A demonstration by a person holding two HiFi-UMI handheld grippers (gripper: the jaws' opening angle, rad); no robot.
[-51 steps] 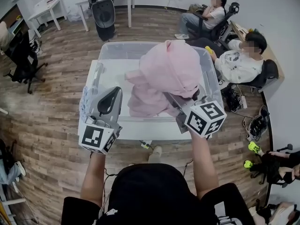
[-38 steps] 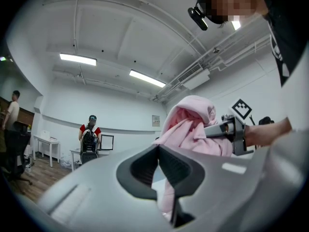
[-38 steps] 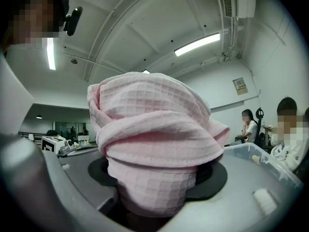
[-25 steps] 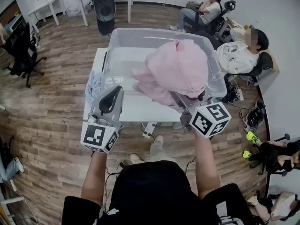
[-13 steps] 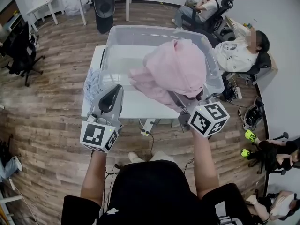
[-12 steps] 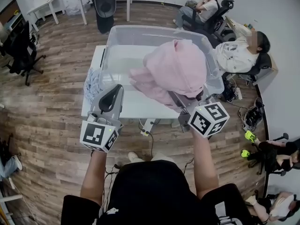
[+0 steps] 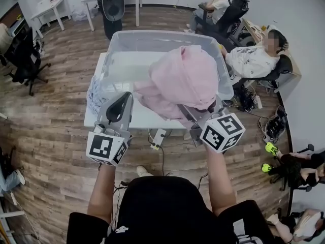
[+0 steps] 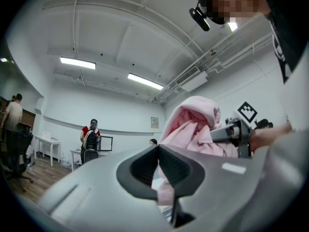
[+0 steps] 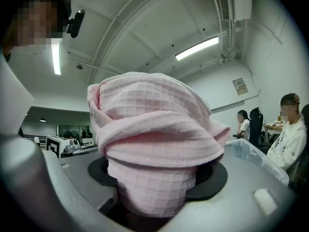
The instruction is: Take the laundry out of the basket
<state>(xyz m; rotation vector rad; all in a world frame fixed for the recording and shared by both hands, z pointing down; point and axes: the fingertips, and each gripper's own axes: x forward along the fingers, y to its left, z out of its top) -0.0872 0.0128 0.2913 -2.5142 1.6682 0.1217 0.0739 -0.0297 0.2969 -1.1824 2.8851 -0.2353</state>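
Lift-out step: the right gripper [image 9: 157, 174] has its fingers clamped on the bundled pink waffle-weave cloth [image 7: 183, 78], above the clear plastic basket [image 7: 152, 33] at twelve o'clock. The left gripper [image 8: 158, 162] has its fingers together, empty. Next, the cloth likely needs carrying clear to the white surface [image 7: 96, 121].

Looks down on wood-plank floor [image 7: 51, 131] all round, with a white table [image 7: 127, 118] at centre, white desks [image 7: 46, 5] in the far left corner, a black office chair [image 7: 23, 55] at left and black chairs [image 7: 238, 8] along the white right wall [image 7: 304, 29]. Lit by ceiling strip lights [image 8: 77, 62].
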